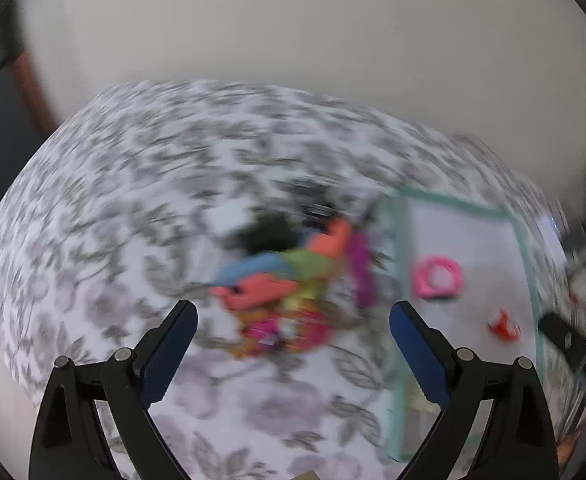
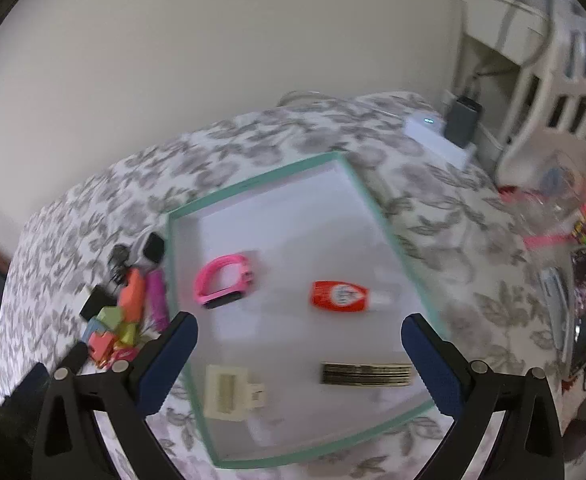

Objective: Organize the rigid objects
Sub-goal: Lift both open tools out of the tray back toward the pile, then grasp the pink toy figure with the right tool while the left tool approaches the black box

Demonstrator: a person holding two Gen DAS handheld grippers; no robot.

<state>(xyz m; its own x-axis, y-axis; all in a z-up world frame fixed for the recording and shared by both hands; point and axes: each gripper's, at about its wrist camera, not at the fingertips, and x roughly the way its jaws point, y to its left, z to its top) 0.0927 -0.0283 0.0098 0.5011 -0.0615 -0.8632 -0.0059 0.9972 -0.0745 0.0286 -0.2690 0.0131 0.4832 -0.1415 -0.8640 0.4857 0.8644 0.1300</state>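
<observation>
A white tray with a teal rim [image 2: 261, 178] lies on the flower-patterned cloth. In it are a pink watch [image 2: 223, 282], a red tube [image 2: 339, 296], a black and gold bar [image 2: 367, 374] and a cream clip [image 2: 231, 394]. My right gripper [image 2: 299, 321] hangs open above the tray, holding nothing. Left of the tray is a pile of coloured pieces [image 2: 121, 320]. The left wrist view is blurred: my left gripper [image 1: 293, 309] is open and empty above that pile [image 1: 285, 280], with the tray rim [image 1: 401, 240], watch [image 1: 437, 278] and red tube [image 1: 503, 324] to its right.
A white box [image 2: 433, 132] with a grey adapter [image 2: 463, 120] sits at the table's far corner by the wall. A white slotted basket [image 2: 553, 112] and a clear bag of bright small things [image 2: 553, 208] crowd the right side. Black items [image 2: 153, 248] lie beyond the pile.
</observation>
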